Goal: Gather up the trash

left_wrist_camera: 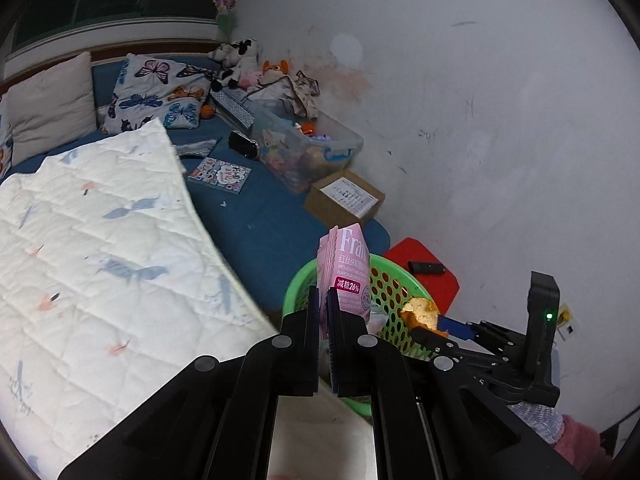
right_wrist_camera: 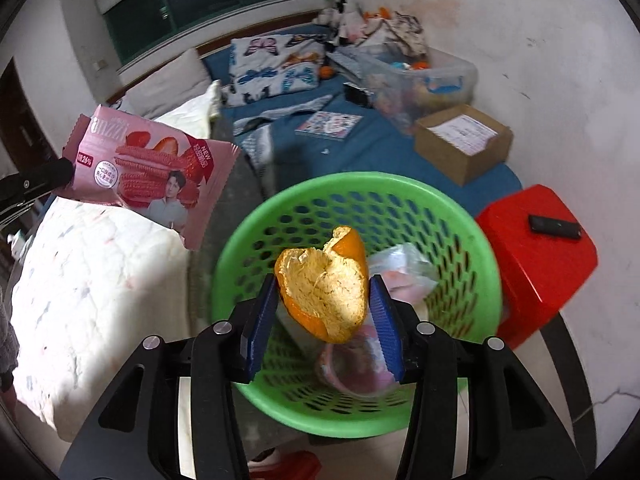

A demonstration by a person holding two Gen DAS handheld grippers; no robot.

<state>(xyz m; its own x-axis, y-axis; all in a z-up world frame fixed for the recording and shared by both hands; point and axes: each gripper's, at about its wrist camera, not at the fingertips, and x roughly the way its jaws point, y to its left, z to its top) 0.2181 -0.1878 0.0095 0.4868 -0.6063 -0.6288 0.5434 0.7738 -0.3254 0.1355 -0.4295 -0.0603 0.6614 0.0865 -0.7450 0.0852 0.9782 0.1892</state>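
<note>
My left gripper [left_wrist_camera: 324, 300] is shut on a pink snack wrapper [left_wrist_camera: 347, 268] and holds it upright at the near rim of the green perforated basket [left_wrist_camera: 394, 286]. In the right wrist view the wrapper [right_wrist_camera: 152, 172] hangs left of the basket [right_wrist_camera: 360, 196], held by the left gripper [right_wrist_camera: 66, 172]. My right gripper [right_wrist_camera: 325, 300] is shut on a piece of orange peel [right_wrist_camera: 324, 284] directly over the basket's opening. The peel also shows in the left wrist view [left_wrist_camera: 420, 312]. Plastic bags and pink trash [right_wrist_camera: 400, 272] lie inside the basket.
A red stool [right_wrist_camera: 532, 256] with a black remote [right_wrist_camera: 554, 226] stands right of the basket by the white wall. A white quilt [left_wrist_camera: 100, 260] covers the bed on the left. A cardboard box [right_wrist_camera: 464, 140] and a clear toy bin [right_wrist_camera: 416, 76] sit on the blue sheet behind.
</note>
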